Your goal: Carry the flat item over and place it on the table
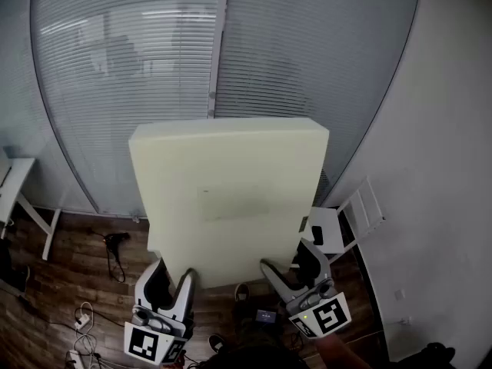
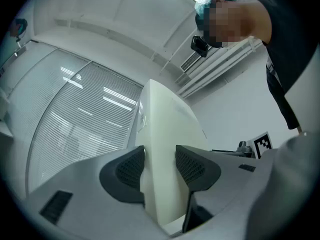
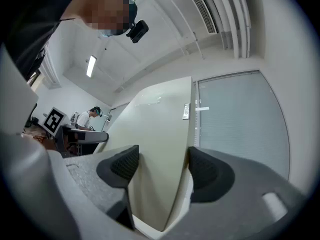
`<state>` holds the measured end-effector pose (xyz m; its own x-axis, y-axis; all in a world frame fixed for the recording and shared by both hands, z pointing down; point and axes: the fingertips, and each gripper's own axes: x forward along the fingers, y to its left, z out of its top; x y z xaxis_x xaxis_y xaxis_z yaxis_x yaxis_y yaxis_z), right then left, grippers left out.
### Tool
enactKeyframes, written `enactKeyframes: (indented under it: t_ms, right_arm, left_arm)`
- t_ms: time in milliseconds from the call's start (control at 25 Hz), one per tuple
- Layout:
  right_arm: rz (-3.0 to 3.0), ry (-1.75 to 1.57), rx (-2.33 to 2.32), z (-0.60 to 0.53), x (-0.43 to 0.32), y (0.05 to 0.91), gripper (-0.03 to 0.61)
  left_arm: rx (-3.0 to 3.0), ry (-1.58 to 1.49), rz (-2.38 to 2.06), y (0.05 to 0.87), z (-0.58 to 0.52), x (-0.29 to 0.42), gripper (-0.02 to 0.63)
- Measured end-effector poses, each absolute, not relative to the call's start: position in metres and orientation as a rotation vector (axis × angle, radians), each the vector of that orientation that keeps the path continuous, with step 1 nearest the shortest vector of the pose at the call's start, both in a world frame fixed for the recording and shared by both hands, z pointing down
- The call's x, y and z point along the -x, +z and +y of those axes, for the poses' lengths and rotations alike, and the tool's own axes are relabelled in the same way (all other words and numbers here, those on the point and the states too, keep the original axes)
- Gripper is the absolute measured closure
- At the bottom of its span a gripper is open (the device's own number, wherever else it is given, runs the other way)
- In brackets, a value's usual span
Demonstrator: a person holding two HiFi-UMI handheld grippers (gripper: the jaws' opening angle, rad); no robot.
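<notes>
Foam slab (image 1: pixel 231 183) clamped in jaws of left gripper (image 1: pixel 175 272), right gripper (image 1: pixel 286 258)

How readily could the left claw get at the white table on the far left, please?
Probably not: the left claw is clamped on the foam slab, and the white table stands far off.
</notes>
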<state>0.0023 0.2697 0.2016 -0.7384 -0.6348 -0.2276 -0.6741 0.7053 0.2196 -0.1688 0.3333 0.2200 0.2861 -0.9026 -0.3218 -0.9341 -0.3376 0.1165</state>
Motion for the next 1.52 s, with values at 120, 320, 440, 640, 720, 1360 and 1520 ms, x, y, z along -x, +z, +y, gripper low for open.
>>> enactKeyframes:
  t_ms: [120,320,440,640,720,1360,1520]
  right_arm:
    - [2.781,0.413,1.056,0.271,-0.005,0.205,0.267]
    - [2.788,0.383,1.027,0.270,-0.006,0.210,0.265]
    - [2.790,0.367,1.027,0.268,-0.004,0.213,0.265]
    - [2.789,0.356,1.047,0.267,-0.004,0.219,0.264]
    - [2.788,0.352,1.059,0.267,-0.004,0.220,0.264]
    - [2.826,0.247,1.121,0.179,0.019,0.230,0.264]
    - [2.837,0.225,1.119,0.155,0.030,0.227,0.264]
  left_arm:
    - [2.426,0.575,1.732,0.216,0.334,0.168,0.420]
    - [2.420,0.549,1.735,0.223,0.331,0.173,0.419]
    - [2.424,0.545,1.734,0.225,0.329,0.174,0.419]
    - [2.448,0.524,1.736,0.235,0.327,0.176,0.419]
    - [2.458,0.520,1.728,0.235,0.326,0.176,0.419]
    - [2.544,0.487,1.750,0.242,0.238,0.201,0.417]
    - [2.560,0.474,1.767,0.240,0.215,0.212,0.417]
